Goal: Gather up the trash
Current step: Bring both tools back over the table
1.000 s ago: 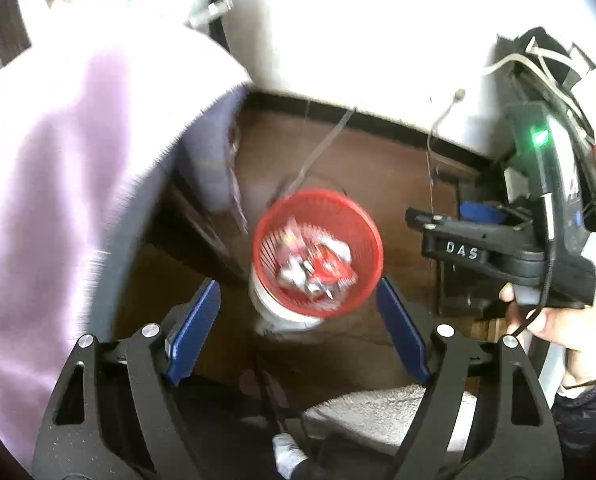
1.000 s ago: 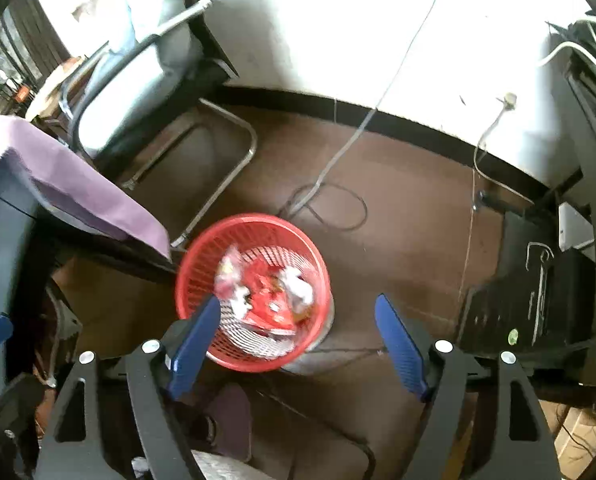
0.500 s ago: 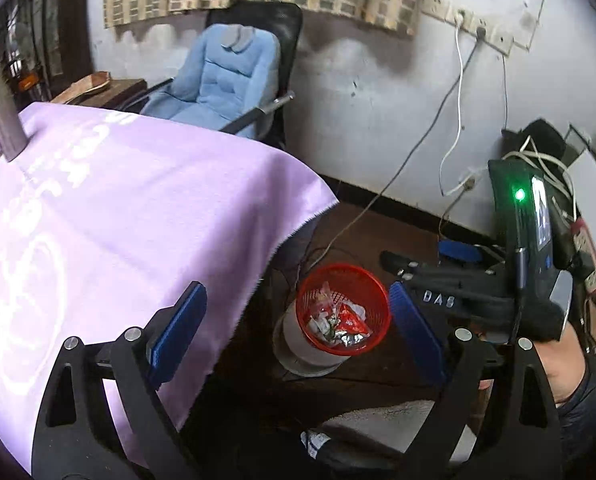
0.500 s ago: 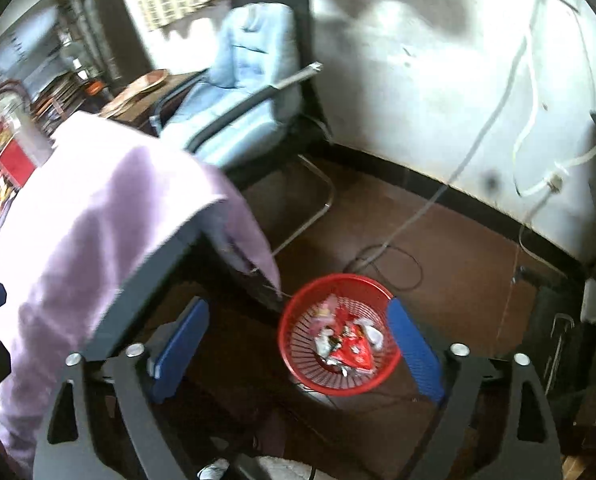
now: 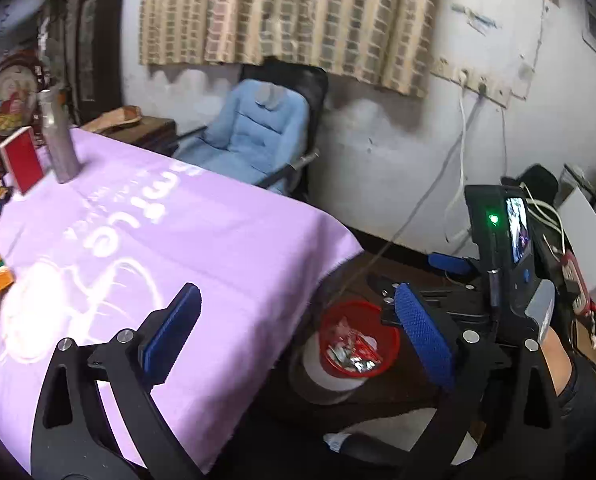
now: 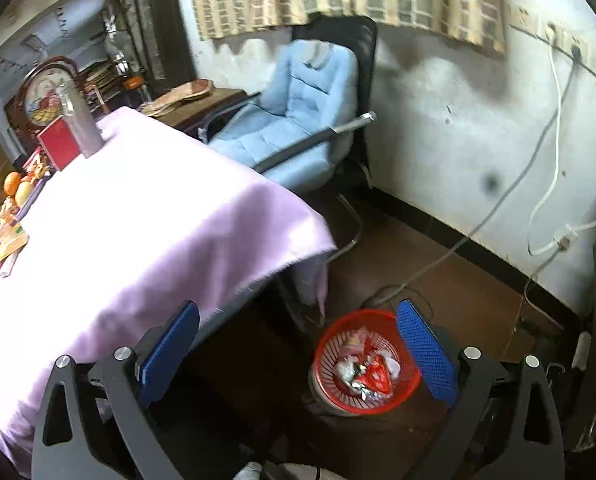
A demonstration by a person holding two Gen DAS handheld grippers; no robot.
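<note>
Left wrist view: left gripper (image 5: 293, 320) jaws opening wide, nothing between them; red basket (image 5: 390, 348) on the floor just beside the purple-clothed table (image 5: 201, 240), wrappers (image 5: 352, 350) already inside

Right wrist view: right gripper (image 6: 295, 340) jaws likewise opening, empty; basket (image 6: 328, 384) below the table corner. More items sit at the table's far end, possibly left to collect

Both grippers are tilted downward. The jaws of the left gripper (image 5: 293, 332) are being opened, with nothing held between them. The jaws of the right gripper (image 6: 298, 348) are likewise being opened and nothing is gripped. The right gripper is carried by a hand (image 5: 556, 354).
</note>
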